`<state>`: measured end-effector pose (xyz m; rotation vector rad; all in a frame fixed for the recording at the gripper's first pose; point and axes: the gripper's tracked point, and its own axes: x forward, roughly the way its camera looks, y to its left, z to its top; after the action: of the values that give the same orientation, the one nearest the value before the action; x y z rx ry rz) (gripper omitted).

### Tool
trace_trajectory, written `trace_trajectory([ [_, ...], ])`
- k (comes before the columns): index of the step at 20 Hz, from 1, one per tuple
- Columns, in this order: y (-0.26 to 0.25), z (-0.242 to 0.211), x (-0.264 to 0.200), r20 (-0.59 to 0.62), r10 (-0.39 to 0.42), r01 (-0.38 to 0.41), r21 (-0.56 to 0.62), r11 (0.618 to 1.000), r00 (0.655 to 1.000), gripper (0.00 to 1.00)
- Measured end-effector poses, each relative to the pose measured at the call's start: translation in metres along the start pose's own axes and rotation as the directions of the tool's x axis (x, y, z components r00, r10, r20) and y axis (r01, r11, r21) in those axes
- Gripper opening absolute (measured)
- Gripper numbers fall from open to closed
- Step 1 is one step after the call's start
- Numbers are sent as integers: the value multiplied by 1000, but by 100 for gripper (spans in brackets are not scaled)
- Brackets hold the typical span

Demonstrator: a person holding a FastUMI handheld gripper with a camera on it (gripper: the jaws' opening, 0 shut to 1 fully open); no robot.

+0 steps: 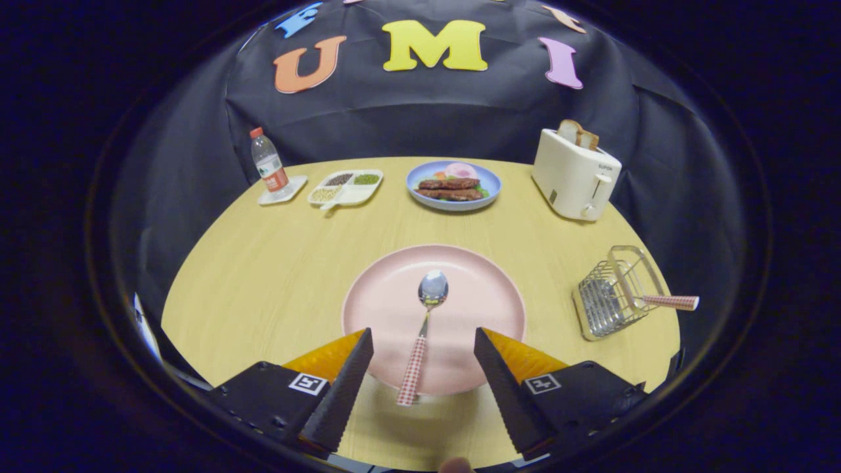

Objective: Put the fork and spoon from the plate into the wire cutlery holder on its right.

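Fingers of the gripper (424,341) stand wide apart and grasp nothing, their tips poised over the near rim of the round pink plate (489,295) in the middle of the pale wooden table (263,263). Between those tips lies the metal spoon with a red-and-white checked handle (424,328): its bowl rests near the plate's centre and its handle runs back toward the gripper, the end hanging just past the near rim. That overhang seems handy, since it leaves a part of the handle lifted off the table where the two fingers could close from either side; the gripper appears lined up for exactly this, so I judge the step in hand to be the approach to the spoon.

To the right of the plate, well apart from it, sits the wire cutlery holder on a cream base (614,295). A second checked handle (670,302) sticks out of it toward the right, most likely the fork, already dropped in and leaning on the wires; its head is too hidden to be sure. If so, half the task looks done and the spoon remains.

Along the far side stand a water bottle with a red label (268,164), a divided white tray of grains (347,185), a blue plate of food (453,185) and a cream toaster holding bread (575,174), all clear of the path to the holder.
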<state>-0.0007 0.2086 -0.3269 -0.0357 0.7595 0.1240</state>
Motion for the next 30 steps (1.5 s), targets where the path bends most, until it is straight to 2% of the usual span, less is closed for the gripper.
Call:
trace_trajectory([
  [5, -1, -22, 20, -71, -29, 32, 31, 999, 997, 72],
  [11, -4, -31, 25, -130, -53, 60, 54, 997, 990, 11],
  [13, -7, -35, 32, -141, -49, 58, 58, 997, 989, 11],
  [15, -8, -35, 31, -165, -43, 55, 69, 996, 985, 2],
  [21, -25, -10, -2, -187, -12, 31, 96, 995, 982, 2],
  [26, -78, 43, -59, -142, -26, 36, 70, 997, 989, 2],
  [30, -129, 62, -92, -203, -41, 55, 64, 996, 978, 2],
])
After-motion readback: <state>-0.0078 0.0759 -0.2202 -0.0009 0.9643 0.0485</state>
